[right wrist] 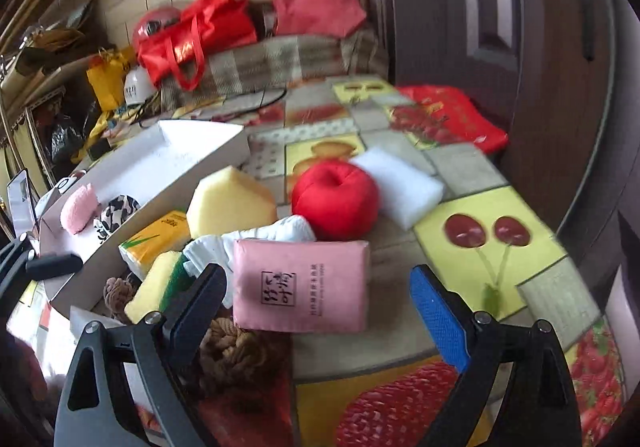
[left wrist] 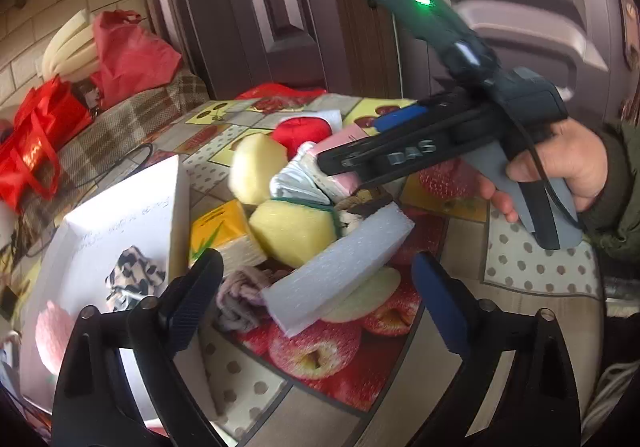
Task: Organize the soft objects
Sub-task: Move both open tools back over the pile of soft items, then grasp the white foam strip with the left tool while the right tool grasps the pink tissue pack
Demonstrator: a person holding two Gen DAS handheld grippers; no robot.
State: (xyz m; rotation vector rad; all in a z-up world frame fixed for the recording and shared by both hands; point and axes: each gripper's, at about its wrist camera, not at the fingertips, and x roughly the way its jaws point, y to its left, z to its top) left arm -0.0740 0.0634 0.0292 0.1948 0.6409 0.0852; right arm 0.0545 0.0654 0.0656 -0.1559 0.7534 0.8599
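Observation:
A pile of soft things lies on the fruit-print table: a pink tissue pack [right wrist: 304, 283], a red stuffed apple [right wrist: 335, 199], yellow sponges [left wrist: 294, 231] [right wrist: 230, 201], a white foam block [left wrist: 340, 271], an orange-yellow tissue pack [left wrist: 224, 233] and a brown knotted rope [right wrist: 236, 355]. A white box [left wrist: 120, 215] at the left holds a pink puff [left wrist: 50, 331] and a black-and-white cloth [left wrist: 134, 271]. My left gripper [left wrist: 318, 287] is open just before the foam block. My right gripper [right wrist: 318, 299] is open around the pink pack; it also shows in the left wrist view [left wrist: 340, 167].
A white foam pad [right wrist: 400, 183] lies behind the apple. Red bags [right wrist: 192, 35] and clutter sit on a checked bench behind the table. A dark door [left wrist: 280, 7] stands at the far side. A red plastic bag [right wrist: 452, 115] lies at the table's far right.

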